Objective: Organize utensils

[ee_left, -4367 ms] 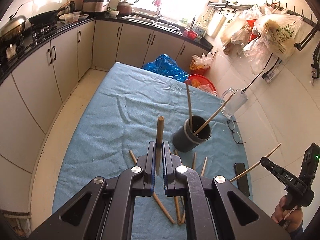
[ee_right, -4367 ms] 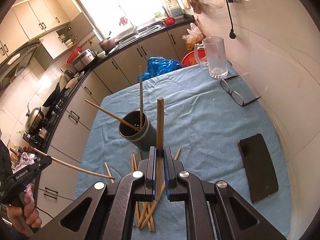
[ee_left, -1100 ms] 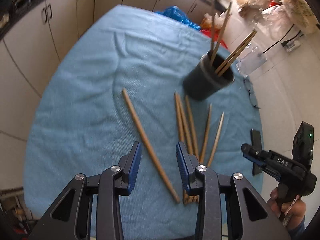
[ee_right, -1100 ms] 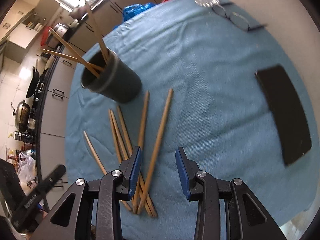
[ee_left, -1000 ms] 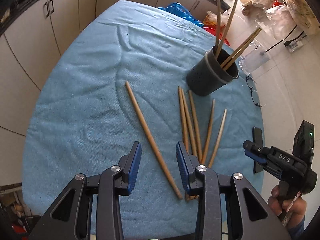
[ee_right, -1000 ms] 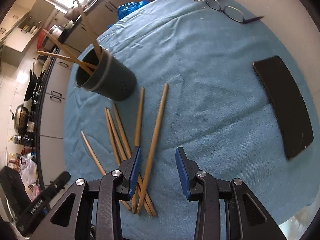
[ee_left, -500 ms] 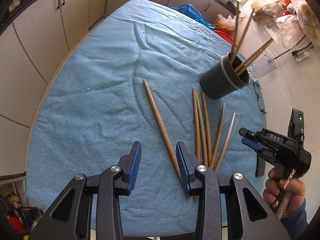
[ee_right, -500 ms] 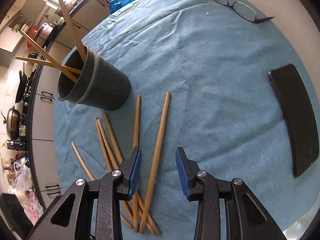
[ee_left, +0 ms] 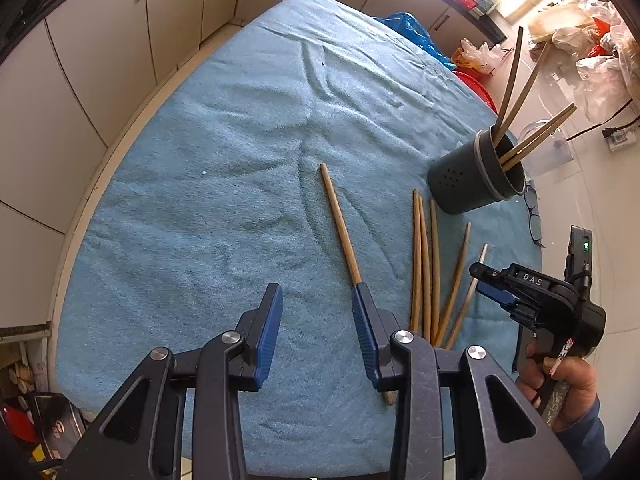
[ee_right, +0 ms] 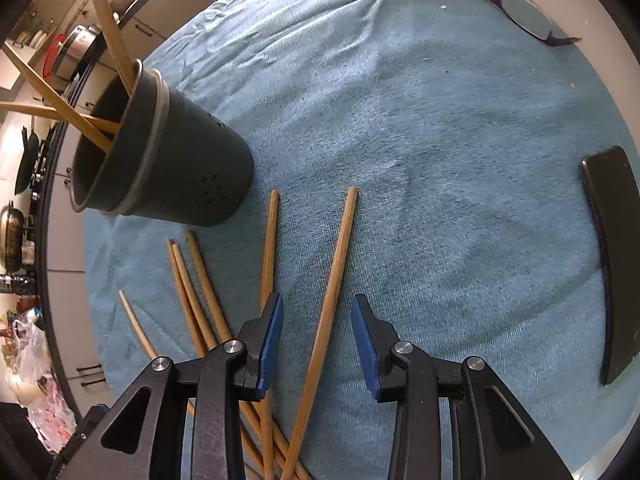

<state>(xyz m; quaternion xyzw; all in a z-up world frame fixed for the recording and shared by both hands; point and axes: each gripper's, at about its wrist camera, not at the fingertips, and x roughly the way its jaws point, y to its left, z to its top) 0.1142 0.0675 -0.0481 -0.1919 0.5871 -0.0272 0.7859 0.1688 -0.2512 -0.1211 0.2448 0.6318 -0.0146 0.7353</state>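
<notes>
- The left gripper (ee_left: 317, 320) points steeply down at the surface (ee_left: 208, 184), its jaws standing apart and holding nothing. The lone chopstick (ee_left: 340, 220) lies under the right-hand jaw, not centred in the gap, so the gripper likely needs a small shift to the right before it can close.
- The right gripper (ee_right: 317, 326) also points down with jaws apart and empty. The rightmost chopstick (ee_right: 336, 264) runs up through the gap without touching either pad; this alignment suits a pinch across the shaft.
- In the left wrist view the right gripper (ee_left: 486, 280) appears at the right, carried by a hand (ee_left: 560, 380), low above the near ends of the chopstick bundle (ee_left: 424, 264).
- The remaining loose chopsticks (ee_right: 200, 300) lie fanned out on the blue cloth, their near ends crossing and their far ends spread toward the holder. Crossed ends make a clean single pick harder; the outermost stick is the easier choice.
- The dark holder (ee_right: 168, 160) stands upright just beyond the loose sticks, with several chopsticks (ee_right: 80, 120) already leaning inside it. Its nearness keeps each transfer short.
- A phone (ee_right: 612, 256) and glasses (ee_right: 516, 8) lie to the right, well apart from the working area.
</notes>
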